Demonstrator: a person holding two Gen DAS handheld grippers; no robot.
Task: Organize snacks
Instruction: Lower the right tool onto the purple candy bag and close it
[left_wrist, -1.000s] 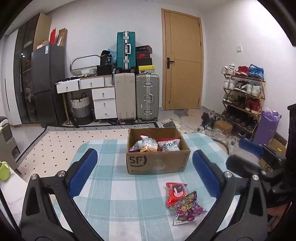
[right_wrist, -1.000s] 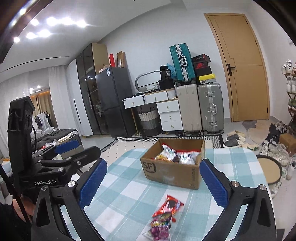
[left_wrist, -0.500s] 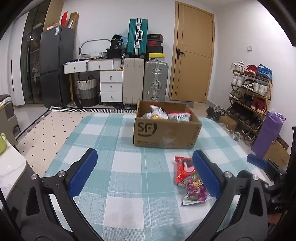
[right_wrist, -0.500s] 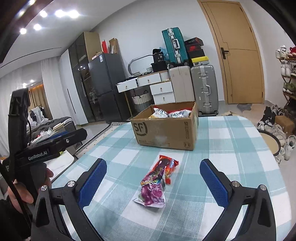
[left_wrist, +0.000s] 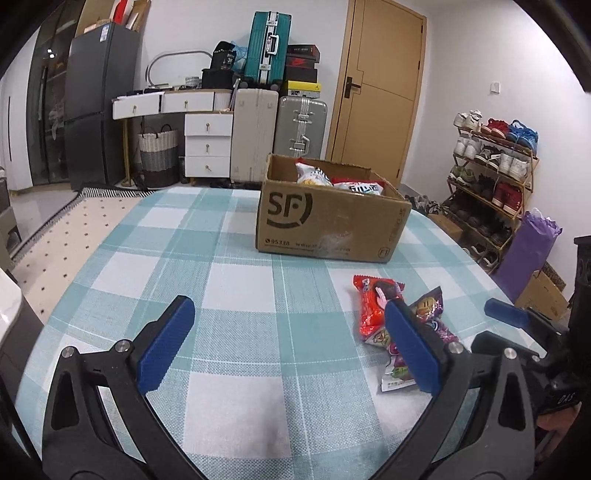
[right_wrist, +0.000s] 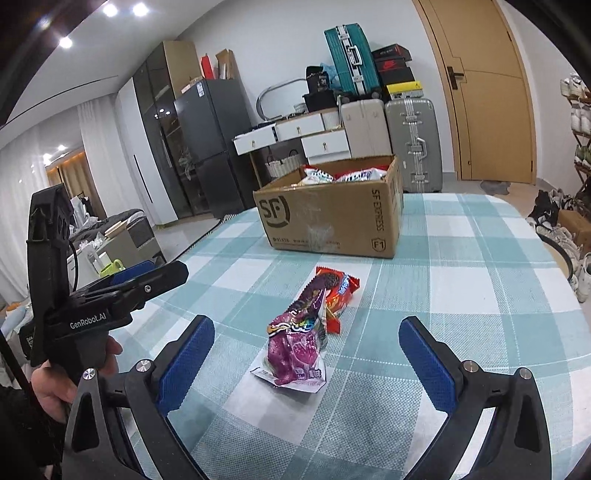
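A brown SF cardboard box (left_wrist: 332, 221) (right_wrist: 328, 221) holding several snack packets stands on the checked tablecloth. A red snack packet (left_wrist: 375, 304) (right_wrist: 341, 290) and a purple one (left_wrist: 430, 314) (right_wrist: 297, 349) lie overlapping on the cloth in front of the box. My left gripper (left_wrist: 291, 347) is open and empty, low over the cloth, left of the packets; its right finger hides part of the purple packet. My right gripper (right_wrist: 306, 360) is open and empty, with the purple packet lying between its fingers.
The table (left_wrist: 229, 280) ends at a rounded edge on the right and on the left. Beyond it are suitcases (left_wrist: 301, 136), white drawers (left_wrist: 207, 144), a dark fridge (left_wrist: 96, 103), a door (left_wrist: 380, 92) and a shoe rack (left_wrist: 491, 173).
Both grippers have come down and forward toward the table. The two packets now lie much closer, with the purple one between my right gripper's fingers. Both grippers stay open.
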